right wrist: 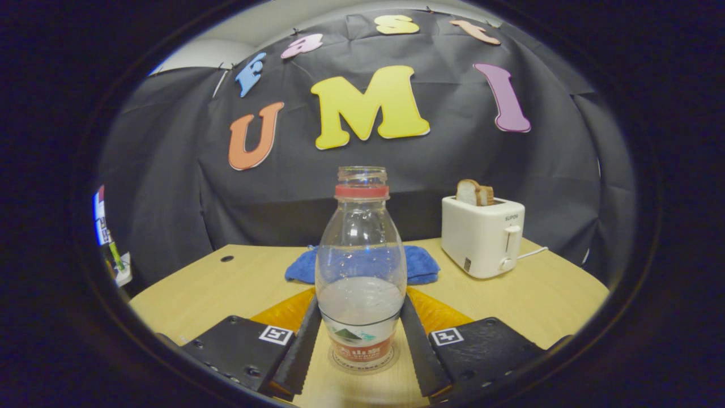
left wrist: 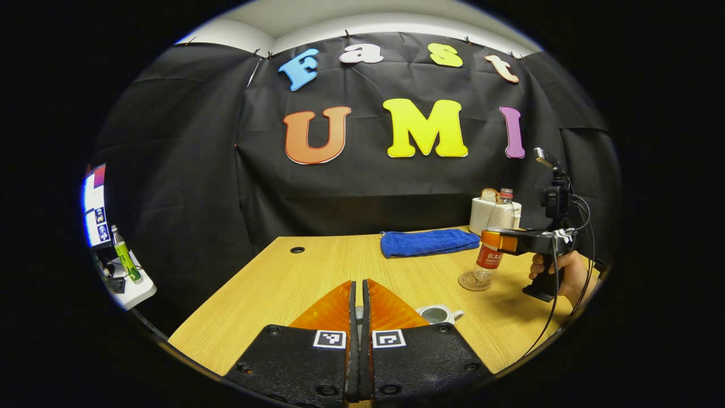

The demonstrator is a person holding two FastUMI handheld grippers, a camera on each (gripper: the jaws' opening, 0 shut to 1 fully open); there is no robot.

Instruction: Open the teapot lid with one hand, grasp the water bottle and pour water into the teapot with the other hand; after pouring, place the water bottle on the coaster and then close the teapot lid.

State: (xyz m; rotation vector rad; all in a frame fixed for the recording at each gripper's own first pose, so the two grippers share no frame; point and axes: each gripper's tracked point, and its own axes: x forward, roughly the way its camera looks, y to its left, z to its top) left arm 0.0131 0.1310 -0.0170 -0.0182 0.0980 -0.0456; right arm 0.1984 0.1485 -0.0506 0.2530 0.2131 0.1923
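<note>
Bottle on the coaster, teapot open
Right gripper [right wrist: 358, 334] brackets the upright water bottle [right wrist: 361, 272] on its coaster [left wrist: 474, 281], whether pressing I can't tell; left gripper [left wrist: 358, 300] clamps something small over the lidless teapot [left wrist: 436, 313].

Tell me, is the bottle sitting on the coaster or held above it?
Touching. In the left gripper view the bottle stands upright with its base on the coaster, and no gap shows between them.

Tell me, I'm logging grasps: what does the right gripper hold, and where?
Its jaws flank the water bottle at its lower body; whether they press cannot be told.
</note>
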